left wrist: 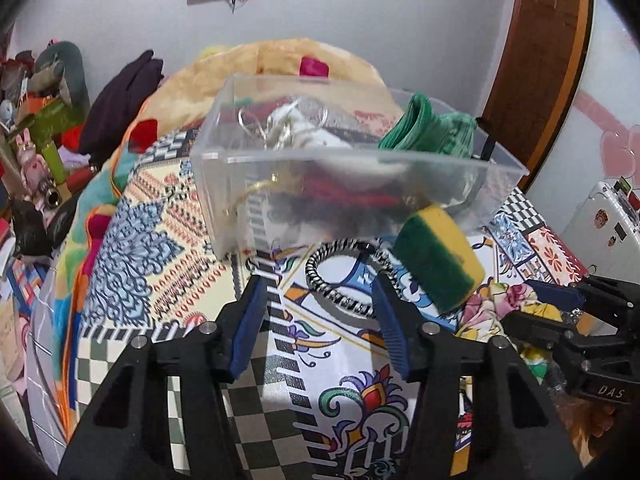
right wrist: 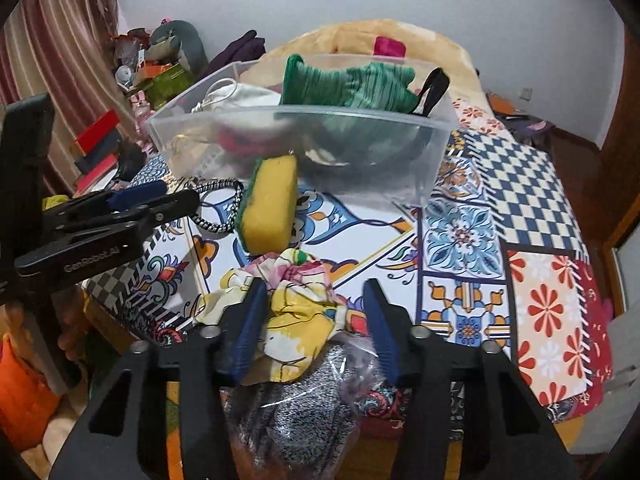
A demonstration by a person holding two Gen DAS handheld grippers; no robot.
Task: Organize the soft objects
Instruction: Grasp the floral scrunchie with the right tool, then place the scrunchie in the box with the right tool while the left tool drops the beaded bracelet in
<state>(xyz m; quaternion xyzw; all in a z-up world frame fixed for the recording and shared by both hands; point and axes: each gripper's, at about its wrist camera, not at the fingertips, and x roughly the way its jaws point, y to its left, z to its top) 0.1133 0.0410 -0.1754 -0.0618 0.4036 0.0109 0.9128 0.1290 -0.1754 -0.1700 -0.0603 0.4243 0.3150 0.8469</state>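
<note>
A clear plastic bin (left wrist: pixel 224 184) (right wrist: pixel 432 152) stands on the patterned bed cover and holds a green knitted cloth (left wrist: pixel 428 128) (right wrist: pixel 352 84), a white pouch (right wrist: pixel 244 94) and red items. A yellow-green sponge (left wrist: pixel 438 256) (right wrist: pixel 270 204) lies in front of it, beside a black-and-white braided ring (left wrist: pixel 344 276) (right wrist: pixel 218 208). A floral yellow cloth (right wrist: pixel 304 308) (left wrist: pixel 492 304) lies nearer. My left gripper (left wrist: pixel 320 288) (right wrist: pixel 156 196) is open and empty, just short of the ring. My right gripper (right wrist: pixel 314 292) (left wrist: pixel 560 294) is open around the floral cloth, above a bagged grey knit (right wrist: pixel 296 412).
A patterned cover (right wrist: pixel 500 208) spreads to the right. A yellow blanket (left wrist: pixel 224 76) and dark garment (left wrist: pixel 124 96) lie behind the bin. Cluttered shelves (left wrist: pixel 36 128) stand left, a wooden door (left wrist: pixel 540 60) right.
</note>
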